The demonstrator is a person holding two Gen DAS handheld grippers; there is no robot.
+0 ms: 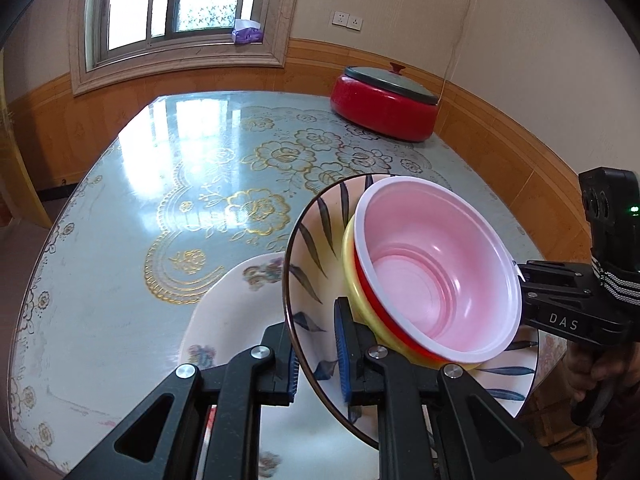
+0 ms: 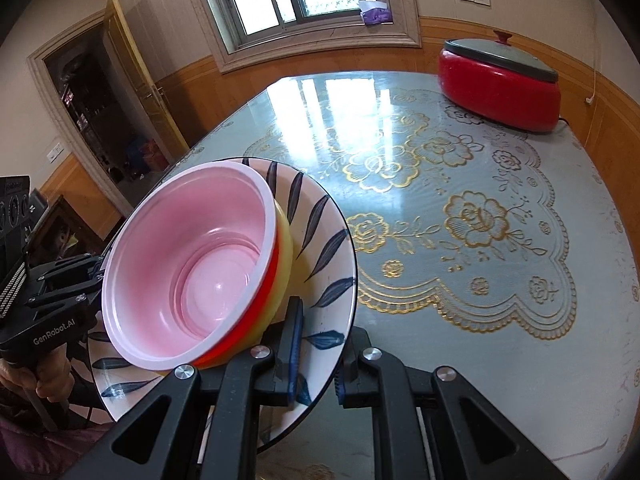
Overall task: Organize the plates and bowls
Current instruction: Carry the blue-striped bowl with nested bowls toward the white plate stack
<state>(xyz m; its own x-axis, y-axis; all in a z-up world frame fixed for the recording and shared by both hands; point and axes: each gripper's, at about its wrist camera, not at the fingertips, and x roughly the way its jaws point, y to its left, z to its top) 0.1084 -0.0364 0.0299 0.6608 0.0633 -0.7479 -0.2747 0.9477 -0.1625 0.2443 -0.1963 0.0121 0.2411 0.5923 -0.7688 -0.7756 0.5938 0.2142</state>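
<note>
Pink bowl [image 1: 436, 272], blue-leaf plate [image 1: 316, 240], red cooker [image 1: 384, 112]

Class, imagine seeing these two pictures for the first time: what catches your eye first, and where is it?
A pink bowl nested in a yellow bowl rides on a leaf-patterned plate, gripped at opposite rims by the left gripper and right gripper. A red pot sits at the table's far corner.

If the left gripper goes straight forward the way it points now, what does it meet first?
The left gripper already clamps the rim of the leaf plate. Straight on, it would probably meet the stacked bowls on that plate first, though depth is unclear.
</note>
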